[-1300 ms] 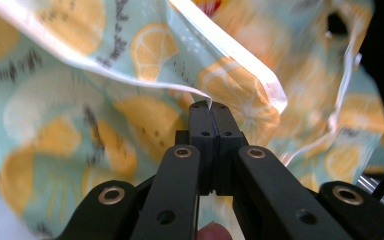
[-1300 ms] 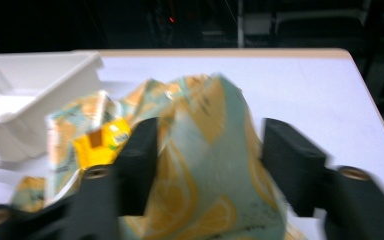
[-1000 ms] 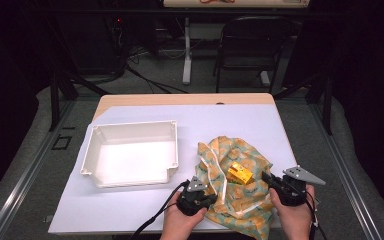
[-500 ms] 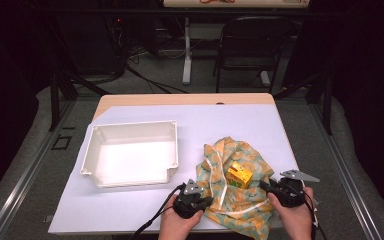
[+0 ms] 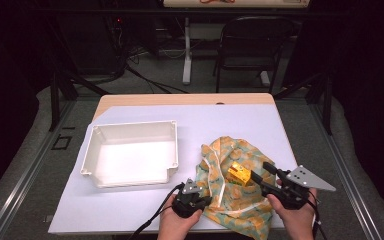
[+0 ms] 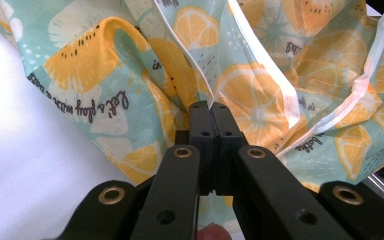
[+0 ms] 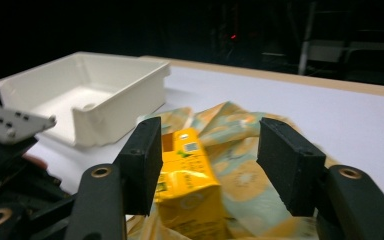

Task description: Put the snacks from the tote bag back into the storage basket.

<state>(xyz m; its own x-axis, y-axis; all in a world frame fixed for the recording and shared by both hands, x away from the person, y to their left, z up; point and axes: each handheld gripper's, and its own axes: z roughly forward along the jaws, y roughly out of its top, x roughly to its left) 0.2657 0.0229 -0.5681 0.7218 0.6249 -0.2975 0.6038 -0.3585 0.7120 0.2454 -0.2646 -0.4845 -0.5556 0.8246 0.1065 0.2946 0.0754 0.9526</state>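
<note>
We hold the left gripper (image 5: 198,192) clamped on a fold of the citrus-print cloth (image 5: 240,210), its jaws pressed together on the fabric beside the white hem at the near edge of the table (image 5: 130,210). The cloth lies crumpled on the table's right half, just right of the white tray (image 5: 172,150). Our right gripper (image 5: 265,172) stands wide open, its jaws either side of the yellow carton (image 5: 240,173) resting on the cloth, not gripping it.
</note>
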